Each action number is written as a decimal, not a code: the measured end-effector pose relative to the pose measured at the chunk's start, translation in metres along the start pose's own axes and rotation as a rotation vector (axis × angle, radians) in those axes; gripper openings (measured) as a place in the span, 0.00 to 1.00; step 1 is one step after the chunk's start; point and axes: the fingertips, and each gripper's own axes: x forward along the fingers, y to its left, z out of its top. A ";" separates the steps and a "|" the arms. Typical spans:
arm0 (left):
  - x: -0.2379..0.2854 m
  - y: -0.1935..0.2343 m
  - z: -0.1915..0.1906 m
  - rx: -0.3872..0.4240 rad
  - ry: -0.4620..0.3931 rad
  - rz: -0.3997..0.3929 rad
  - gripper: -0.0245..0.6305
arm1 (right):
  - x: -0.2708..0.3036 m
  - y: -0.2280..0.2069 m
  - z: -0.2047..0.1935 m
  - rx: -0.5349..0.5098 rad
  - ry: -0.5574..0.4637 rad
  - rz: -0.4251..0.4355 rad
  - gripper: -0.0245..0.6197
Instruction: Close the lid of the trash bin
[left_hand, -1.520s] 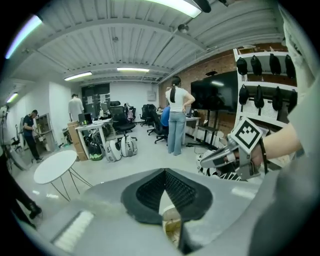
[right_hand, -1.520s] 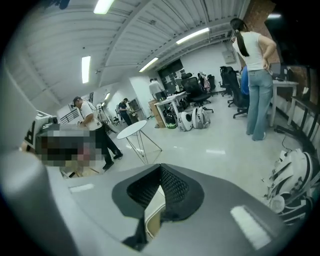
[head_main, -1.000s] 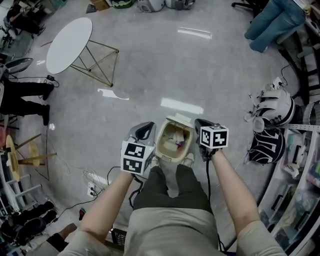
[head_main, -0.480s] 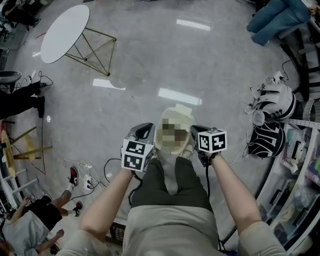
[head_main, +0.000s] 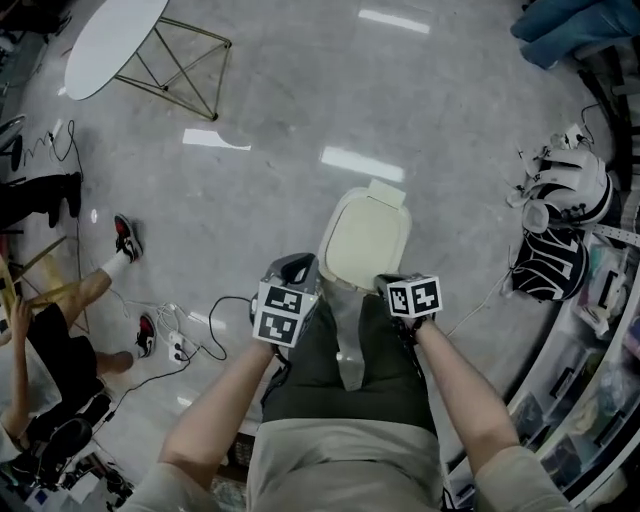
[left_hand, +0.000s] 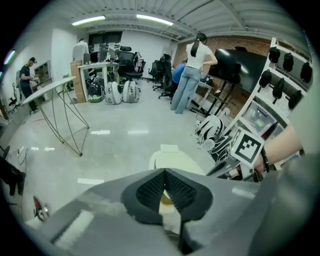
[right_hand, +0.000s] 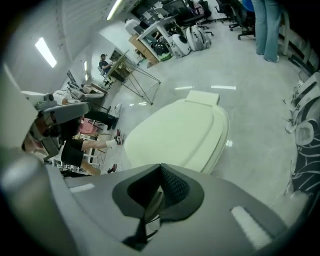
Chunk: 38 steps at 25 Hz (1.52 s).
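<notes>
Head view:
- Trash bin (head_main: 357, 262) on the grey floor just ahead of the person's knees, its cream lid (head_main: 368, 225) down flat over the rim.
- Left gripper (head_main: 297, 266) at the bin's near left corner, right gripper (head_main: 393, 284) at its near right corner. Contact with the bin not readable from here.
- White oval table (head_main: 112, 38) on a wire frame, well off at far left.
- Seated person (head_main: 52, 345) at the left edge, with floor cables (head_main: 190, 340) between that person and the bin.

Left gripper view:
- Jaws pressed together at the tip, nothing clamped between them.
- Bin (left_hand: 172, 160) directly beyond the tip, lid down.
- Right gripper's marker cube (left_hand: 248, 146) off to the right.
- Standing person in jeans (left_hand: 192, 75) far back in the room.

Right gripper view:
- Jaws closed on each other, nothing between the ribbed pads (right_hand: 172, 186).
- Lid (right_hand: 180, 132) filling the middle ground just past the tip, lying flat.
- Left gripper (right_hand: 62, 112) at the left edge.
</notes>
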 end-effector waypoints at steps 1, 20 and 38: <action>0.007 0.001 -0.012 0.002 0.018 -0.007 0.04 | 0.011 -0.004 -0.007 0.009 0.011 -0.007 0.04; 0.003 -0.004 -0.011 0.096 0.040 -0.061 0.04 | 0.006 -0.010 0.012 -0.019 -0.045 -0.161 0.04; -0.269 -0.047 0.219 0.370 -0.496 0.095 0.04 | -0.368 0.238 0.154 -0.482 -0.746 -0.087 0.04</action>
